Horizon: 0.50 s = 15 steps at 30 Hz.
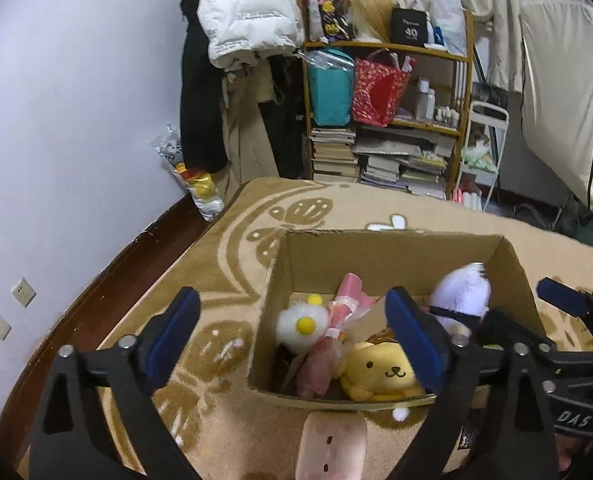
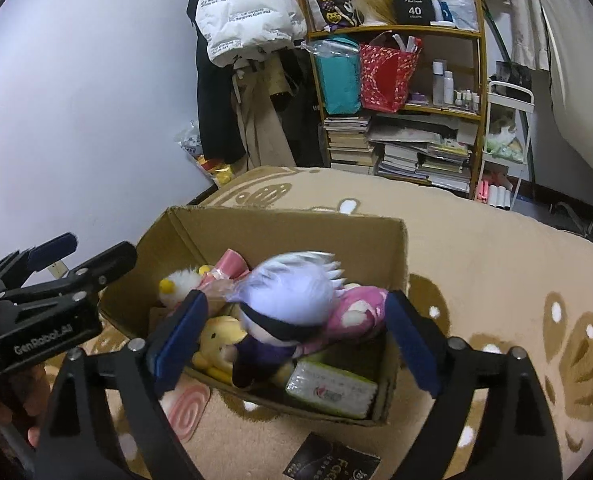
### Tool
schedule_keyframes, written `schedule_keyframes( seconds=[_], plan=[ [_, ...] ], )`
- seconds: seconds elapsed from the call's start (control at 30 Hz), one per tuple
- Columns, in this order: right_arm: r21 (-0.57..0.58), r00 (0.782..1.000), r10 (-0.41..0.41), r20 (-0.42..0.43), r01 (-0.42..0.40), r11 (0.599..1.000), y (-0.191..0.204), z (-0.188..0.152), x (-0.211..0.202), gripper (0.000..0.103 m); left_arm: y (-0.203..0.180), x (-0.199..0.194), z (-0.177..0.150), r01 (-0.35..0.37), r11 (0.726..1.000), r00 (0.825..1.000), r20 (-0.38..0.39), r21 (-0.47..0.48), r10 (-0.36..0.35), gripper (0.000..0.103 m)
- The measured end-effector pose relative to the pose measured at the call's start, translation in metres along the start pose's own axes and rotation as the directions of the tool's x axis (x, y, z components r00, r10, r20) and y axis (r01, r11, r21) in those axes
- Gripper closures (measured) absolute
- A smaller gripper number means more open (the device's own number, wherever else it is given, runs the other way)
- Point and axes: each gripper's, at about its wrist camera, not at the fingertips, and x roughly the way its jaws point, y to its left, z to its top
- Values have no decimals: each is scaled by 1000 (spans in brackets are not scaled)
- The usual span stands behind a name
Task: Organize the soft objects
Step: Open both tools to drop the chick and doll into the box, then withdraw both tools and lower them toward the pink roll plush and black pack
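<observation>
A brown cardboard box (image 2: 280, 236) stood open on the beige patterned carpet (image 2: 476, 248), and the soft things lay piled inside it. Uppermost was a doll (image 2: 284, 312) with a spiky pale-lilac head, a black band across the eyes and dark purple clothes, blurred in the right wrist view; it lay between the right gripper's (image 2: 292, 340) blue pads, which stood wide apart and did not press on it. Touching the doll on the side of the box's right wall was a pink plush with white patches (image 2: 356, 312). Below the doll, at the near wall, lay a yellow dog plush (image 1: 380, 372) with a small face and a brown cap. Towards the left wall sat a white fluffy toy with yellow pompoms (image 1: 300, 324), and between it and the doll a pink wrapped bundle (image 1: 348, 300) leaned tilted. In the near right corner lay a pack in clear wrap with a green-and-white label (image 2: 332, 390).

The left gripper (image 1: 292, 340) hovered over the box's near left corner, its jaws spread wide with nothing clamped. Just outside the near wall, on the carpet, lay a pale pink plush with dots (image 1: 332, 448), a flat pink swirl-patterned piece (image 2: 186, 408) and a black packet (image 2: 328, 460).
</observation>
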Motion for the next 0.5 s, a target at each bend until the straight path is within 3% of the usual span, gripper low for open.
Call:
schedule_keyframes(
  seconds=[0.1,0.33,0.5],
  plan=[
    [14,1000,-2,15,2,1000,-2,2,-9,0,8,-8,1,-16,1000,1000,11,-27,16,1],
    [20,1000,-23,13,22,1000,-4,1,-27,0,19,-29,-1,-53,998,998,29,-32,54,0],
    [21,1000,-24,14,23,1000,-2,-2,-37,0,27,-39,-3,-44,997,999,0,-58,44,0]
  ],
)
